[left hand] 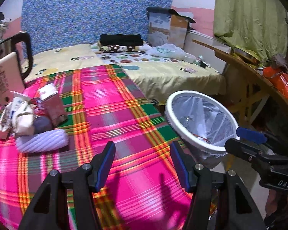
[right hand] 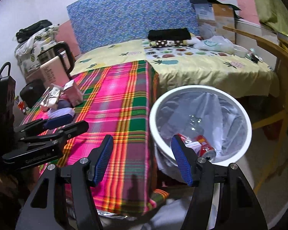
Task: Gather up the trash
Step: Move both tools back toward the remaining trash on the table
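A heap of trash lies at the left of the pink plaid tablecloth (left hand: 113, 111): crumpled white paper (left hand: 23, 118), a red carton (left hand: 51, 105) and a pale purple ribbed wrapper (left hand: 42, 140). My left gripper (left hand: 142, 149) hovers open over bare cloth to the right of the heap, holding nothing. A white bin (right hand: 247, 126) with a clear liner stands off the table's right edge, a red can (right hand: 203, 145) inside. My right gripper (right hand: 142, 143) is open and empty between the table edge and the bin. The heap (right hand: 55, 97) shows small in the right wrist view.
A steel kettle (left hand: 13, 46) and a pink box (left hand: 3, 80) stand behind the heap. Beyond the table is a bed with a yellow sheet (left hand: 163, 72) and a blue headboard. A wooden table (left hand: 245, 71) with an orange bag (left hand: 282, 82) stands right of the bin.
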The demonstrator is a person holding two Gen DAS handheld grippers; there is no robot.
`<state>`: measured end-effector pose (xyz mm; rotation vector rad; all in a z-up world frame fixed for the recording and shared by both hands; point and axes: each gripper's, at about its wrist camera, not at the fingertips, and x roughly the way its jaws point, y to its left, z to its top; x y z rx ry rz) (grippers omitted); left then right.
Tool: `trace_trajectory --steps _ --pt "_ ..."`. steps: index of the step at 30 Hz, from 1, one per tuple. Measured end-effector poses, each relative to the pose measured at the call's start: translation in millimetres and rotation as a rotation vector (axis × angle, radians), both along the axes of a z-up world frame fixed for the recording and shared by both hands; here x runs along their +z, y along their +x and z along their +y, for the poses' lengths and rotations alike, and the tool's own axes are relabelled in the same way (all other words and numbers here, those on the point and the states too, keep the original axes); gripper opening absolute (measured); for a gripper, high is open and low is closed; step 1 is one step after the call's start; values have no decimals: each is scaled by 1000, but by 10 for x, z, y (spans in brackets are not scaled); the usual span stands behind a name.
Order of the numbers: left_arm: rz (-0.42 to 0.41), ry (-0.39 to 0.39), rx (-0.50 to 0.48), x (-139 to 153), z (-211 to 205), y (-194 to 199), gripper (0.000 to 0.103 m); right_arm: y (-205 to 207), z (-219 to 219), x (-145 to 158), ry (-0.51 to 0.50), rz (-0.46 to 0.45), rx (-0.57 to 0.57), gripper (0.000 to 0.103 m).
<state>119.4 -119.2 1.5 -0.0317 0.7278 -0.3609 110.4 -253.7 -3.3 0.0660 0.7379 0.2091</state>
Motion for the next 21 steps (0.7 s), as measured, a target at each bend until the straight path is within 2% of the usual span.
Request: trace_trajectory --steps 21 --pt "1 16 200 -123 771 -315 62 -2 506 -57 20 11 122 64"
